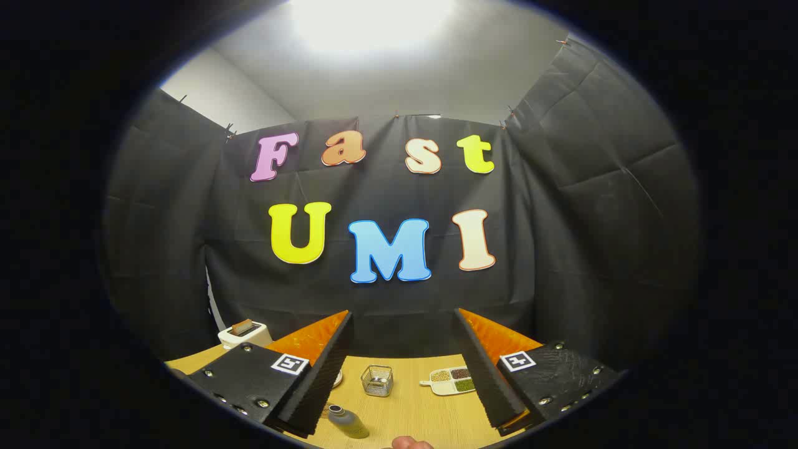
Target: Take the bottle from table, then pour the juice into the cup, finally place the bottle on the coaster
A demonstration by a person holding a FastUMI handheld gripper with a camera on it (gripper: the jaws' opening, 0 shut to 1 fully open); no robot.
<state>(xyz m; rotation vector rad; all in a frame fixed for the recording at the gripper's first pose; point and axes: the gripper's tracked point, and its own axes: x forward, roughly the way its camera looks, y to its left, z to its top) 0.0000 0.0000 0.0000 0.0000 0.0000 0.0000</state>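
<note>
Two fingers of the hand-held gripper framed the scene from the near side, their jaws spread wide and holding nothing, with bare desk showing in the gap between them. A square black-and-white marker was fixed on top of each finger. Just below them, part of a person's hand showed at the near side of the desk.

The bottle, grey with a dark neck and an open mouth, stood on the light wooden desk close to the inner side of the left finger, low in the gap and apart from both fingers. It looked tilted in the fisheye picture, and whether it truly leaned could not be told.

Beyond the fingers, near the middle of the gap, sat a small clear cup with squared sides. To its right lay a pale divided tray holding small heaps of grains or seeds in separate compartments. A sliver of a round pale thing, perhaps the coaster, peeked out from behind the left finger. Farther off to the left, a white toaster stood near the desk's back edge, with a slice of bread in its slot.
</note>
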